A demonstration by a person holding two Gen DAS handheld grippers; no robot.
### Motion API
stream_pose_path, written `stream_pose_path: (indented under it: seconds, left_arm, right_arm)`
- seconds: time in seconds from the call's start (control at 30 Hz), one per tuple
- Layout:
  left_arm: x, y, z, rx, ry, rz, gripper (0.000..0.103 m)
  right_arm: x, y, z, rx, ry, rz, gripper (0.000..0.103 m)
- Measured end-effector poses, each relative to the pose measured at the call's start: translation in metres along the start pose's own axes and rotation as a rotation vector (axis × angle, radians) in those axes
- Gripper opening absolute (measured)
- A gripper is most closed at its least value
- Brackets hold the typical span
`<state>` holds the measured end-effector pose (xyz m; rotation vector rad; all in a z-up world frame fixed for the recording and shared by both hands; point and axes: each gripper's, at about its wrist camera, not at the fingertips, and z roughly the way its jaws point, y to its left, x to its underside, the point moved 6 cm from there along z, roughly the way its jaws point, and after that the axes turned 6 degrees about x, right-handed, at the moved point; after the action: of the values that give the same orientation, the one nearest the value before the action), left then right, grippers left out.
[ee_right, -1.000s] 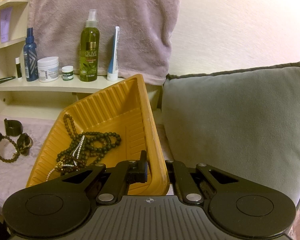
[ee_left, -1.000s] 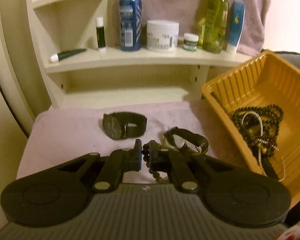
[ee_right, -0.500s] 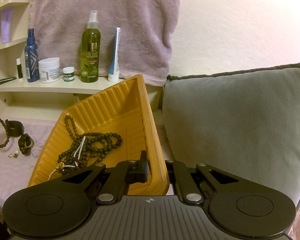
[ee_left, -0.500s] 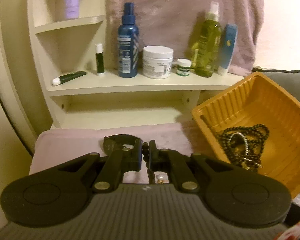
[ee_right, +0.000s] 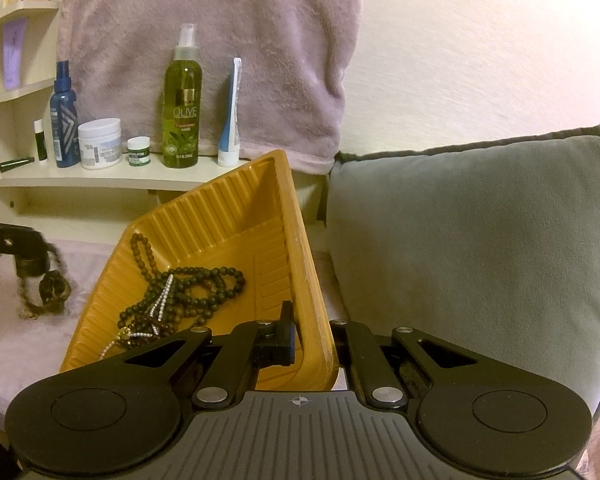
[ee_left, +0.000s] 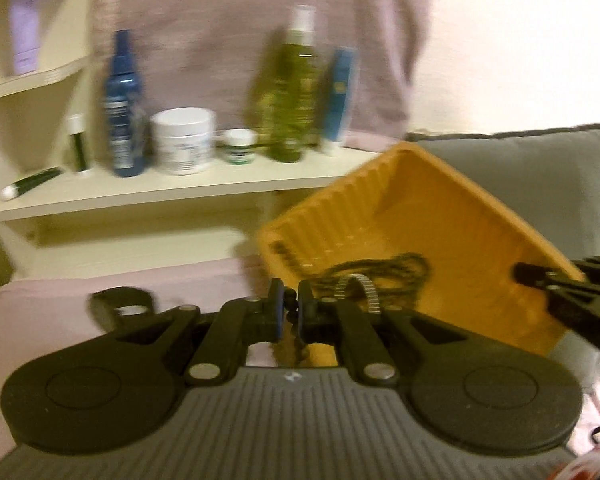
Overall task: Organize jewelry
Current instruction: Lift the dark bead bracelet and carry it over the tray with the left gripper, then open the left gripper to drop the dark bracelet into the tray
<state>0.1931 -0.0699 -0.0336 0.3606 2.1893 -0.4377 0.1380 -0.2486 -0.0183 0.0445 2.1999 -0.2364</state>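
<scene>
My left gripper (ee_left: 289, 314) is shut on a dark bead bracelet (ee_left: 290, 312) that hangs below the fingers, held in the air just left of the orange tray (ee_left: 452, 216). It shows blurred in the right wrist view (ee_right: 32, 292) under the left gripper (ee_right: 20, 240). My right gripper (ee_right: 314, 340) is shut on the tray's near right rim (ee_right: 308, 280) and holds the tray tilted. Dark bead necklaces (ee_right: 196, 284) and a silvery chain (ee_right: 162, 296) lie in the tray. A dark watch (ee_left: 120, 308) and another watch (ee_right: 54, 288) lie on the pink cloth (ee_right: 4, 340).
A cream shelf (ee_right: 80, 178) behind holds a blue bottle (ee_right: 64, 120), a white jar (ee_right: 100, 142), a green olive spray bottle (ee_right: 182, 108) and tubes. A pink towel (ee_right: 220, 40) hangs behind. A grey cushion (ee_right: 480, 240) lies right of the tray.
My left gripper lifted the bead bracelet off the cloth and swung right toward the tray. The right gripper and the tray stayed still.
</scene>
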Motion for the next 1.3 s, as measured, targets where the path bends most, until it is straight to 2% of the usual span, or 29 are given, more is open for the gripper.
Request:
stream_pose_path:
  seconds: [0.3,0.63,0.83,1.13,1.3]
  left_arm:
    - [-0.002,-0.052,0.019,0.126,0.026,0.040,0.006]
    - [0.011,-0.063,0.042,0.192,0.104,0.028,0.007]
    - [0.013,-0.049,0.038,0.160,0.098,-0.007,0.014]
    - [0.007,-0.009,0.017,0.082,0.057,-0.072,0.014]
    - [0.013,0.021,0.003,0.011,0.037,-0.119,0.019]
  right_arm:
    - [0.000,0.000,-0.001,-0.004,0.001,0.005,0.006]
    - [0.001,-0.001,0.001,-0.007,0.004,0.011,0.006]
    - [0.002,-0.003,0.002,-0.008,0.007,0.015,0.006]
    - [0.002,-0.003,0.003,-0.008,0.007,0.015,0.006]
    - [0.002,-0.003,0.003,-0.007,0.007,0.012,0.006]
